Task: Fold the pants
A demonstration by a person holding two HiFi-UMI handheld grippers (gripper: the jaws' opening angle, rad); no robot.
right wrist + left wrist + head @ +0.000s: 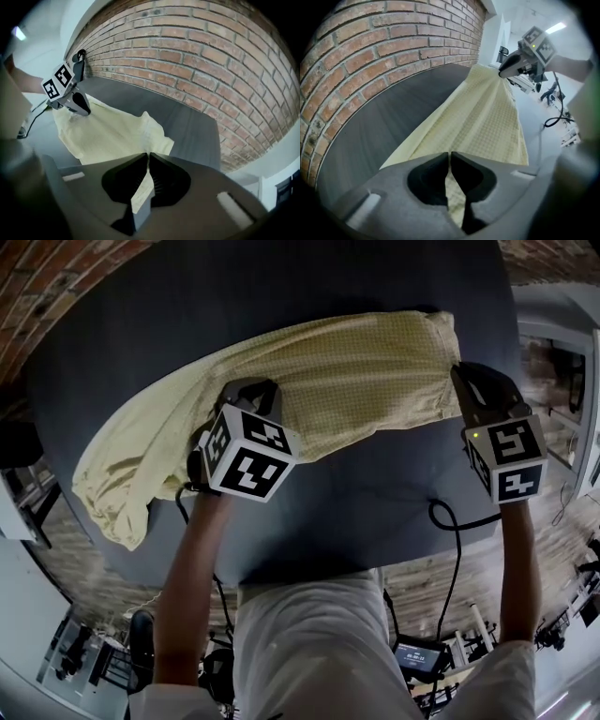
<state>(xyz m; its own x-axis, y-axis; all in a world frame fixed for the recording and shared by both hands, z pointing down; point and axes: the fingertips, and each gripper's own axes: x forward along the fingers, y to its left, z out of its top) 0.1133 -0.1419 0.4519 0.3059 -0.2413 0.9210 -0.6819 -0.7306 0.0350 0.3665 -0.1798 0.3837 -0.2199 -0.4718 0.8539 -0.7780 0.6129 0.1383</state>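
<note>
Yellow pants (pixel 356 371) lie across our dark table (pixel 281 287) — left gripper (pixel 449 157) is clamped on their near edge, right gripper (pixel 148 158) on the waist end. Grab looks done; next we'd lift both evenly and carry that edge over.

Pale yellow pants (pixel 356 371) of soft, finely checked woven cloth, lightly wrinkled, lie on a smooth, matt dark-grey table (pixel 187 296); behind the table, a wall (pixel 393 42) of rough red brick with gritty mortar.
</note>
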